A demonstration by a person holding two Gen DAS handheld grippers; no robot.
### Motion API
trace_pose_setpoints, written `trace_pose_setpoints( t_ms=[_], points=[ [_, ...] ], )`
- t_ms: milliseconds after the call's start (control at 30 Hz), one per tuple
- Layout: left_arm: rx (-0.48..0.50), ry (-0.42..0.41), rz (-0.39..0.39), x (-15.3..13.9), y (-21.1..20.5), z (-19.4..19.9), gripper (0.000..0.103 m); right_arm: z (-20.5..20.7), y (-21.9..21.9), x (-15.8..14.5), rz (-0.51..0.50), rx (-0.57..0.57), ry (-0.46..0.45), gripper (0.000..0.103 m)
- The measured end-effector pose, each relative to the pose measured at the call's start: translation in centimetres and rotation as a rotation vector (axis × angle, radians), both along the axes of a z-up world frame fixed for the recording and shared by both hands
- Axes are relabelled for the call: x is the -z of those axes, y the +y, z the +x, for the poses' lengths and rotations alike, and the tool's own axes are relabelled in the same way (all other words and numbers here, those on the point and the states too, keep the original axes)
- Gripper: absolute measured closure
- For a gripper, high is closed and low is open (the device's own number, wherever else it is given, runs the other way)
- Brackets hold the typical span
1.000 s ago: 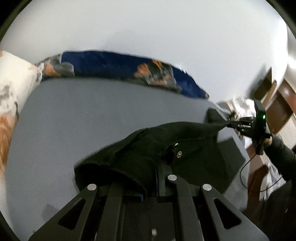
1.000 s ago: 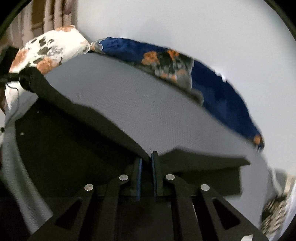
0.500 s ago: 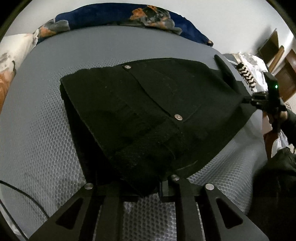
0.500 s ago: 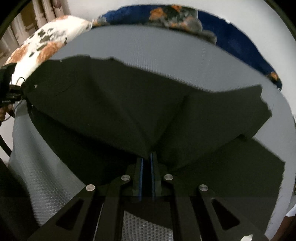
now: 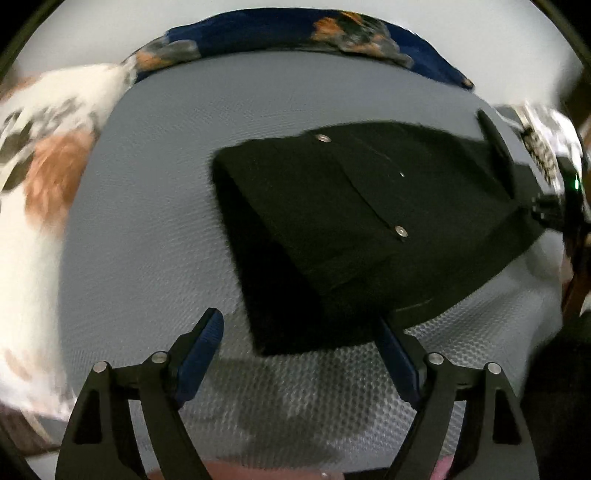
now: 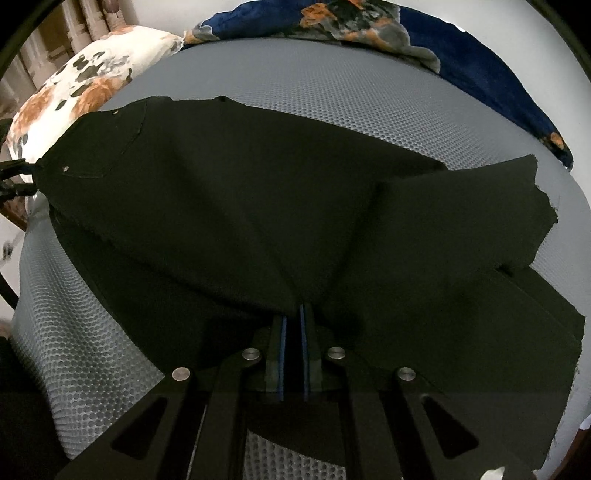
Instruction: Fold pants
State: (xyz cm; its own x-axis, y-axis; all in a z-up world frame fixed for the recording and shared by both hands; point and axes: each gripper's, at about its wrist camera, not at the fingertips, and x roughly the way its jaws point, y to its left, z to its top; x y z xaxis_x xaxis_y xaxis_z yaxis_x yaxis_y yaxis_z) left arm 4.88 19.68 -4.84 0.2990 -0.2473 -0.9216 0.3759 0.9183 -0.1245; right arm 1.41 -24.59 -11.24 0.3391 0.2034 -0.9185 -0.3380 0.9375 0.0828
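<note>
Left gripper (image 5: 297, 334): jaws spread wide and just opened further, angled down over the grey mesh mattress (image 5: 147, 221). Its blue-padded fingers (image 5: 201, 347) grip nothing. The near corner of the black pants (image 5: 351, 206) lies between the finger tips, close against the right-hand finger, and no pad presses on it.

Right gripper (image 6: 291, 314): jaws nearly closed, pinching a fold of the pants (image 6: 240, 206) between the blue pads. The cloth rises from the mattress (image 6: 92, 350) into this grip and spreads away from it on both sides.

Pants, position: spread across the middle of the mattress, partly folded. In the left wrist view the waist end lies flat, its corner toward the near edge, with two metal rivets (image 5: 400, 231) showing on the pocket. In the right wrist view the waist end sits toward the left edge of the mattress and two leg ends (image 6: 517, 221) lie toward the right edge, one overlapping the other.

Beyond the pants, bare mesh runs to the far edge. A white pillow with orange flowers (image 6: 85, 85) sits at the far left corner. A dark blue flowered blanket (image 6: 461, 59) lies along the far edge, against a pale wall (image 5: 92, 29).
</note>
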Motion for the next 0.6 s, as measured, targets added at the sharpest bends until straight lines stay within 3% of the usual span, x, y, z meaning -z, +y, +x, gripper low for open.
trace_pose_setpoints(
  t_ms=[100, 267, 433, 500, 600],
  points=[
    [-0.091, -0.004, -0.052, -1.7, 1.4, -0.4, 0.021, -0.2, 0.1, 0.1, 0.001, -0.007, -0.006, 0.098],
    [-0.287, 0.08, -0.264, -3.0, 2.5, -0.8, 0.022, 0.2, 0.0, 0.1, 0.004, -0.014, -0.008, 0.097],
    [-0.444, 0.212, -0.445, -1.2, 1.3, -0.8, 0.023, 0.4, 0.1, 0.1, 0.011, -0.014, -0.013, 0.097],
    [-0.509, 0.278, -0.486, 0.2, 0.9, -0.5, 0.023, 0.3, 0.0, 0.1, 0.014, -0.012, -0.013, 0.097],
    [-0.586, 0.313, -0.513, 2.1, 0.7, 0.0, 0.026, 0.2, 0.0, 0.1, 0.015, -0.011, -0.015, 0.097]
  ],
)
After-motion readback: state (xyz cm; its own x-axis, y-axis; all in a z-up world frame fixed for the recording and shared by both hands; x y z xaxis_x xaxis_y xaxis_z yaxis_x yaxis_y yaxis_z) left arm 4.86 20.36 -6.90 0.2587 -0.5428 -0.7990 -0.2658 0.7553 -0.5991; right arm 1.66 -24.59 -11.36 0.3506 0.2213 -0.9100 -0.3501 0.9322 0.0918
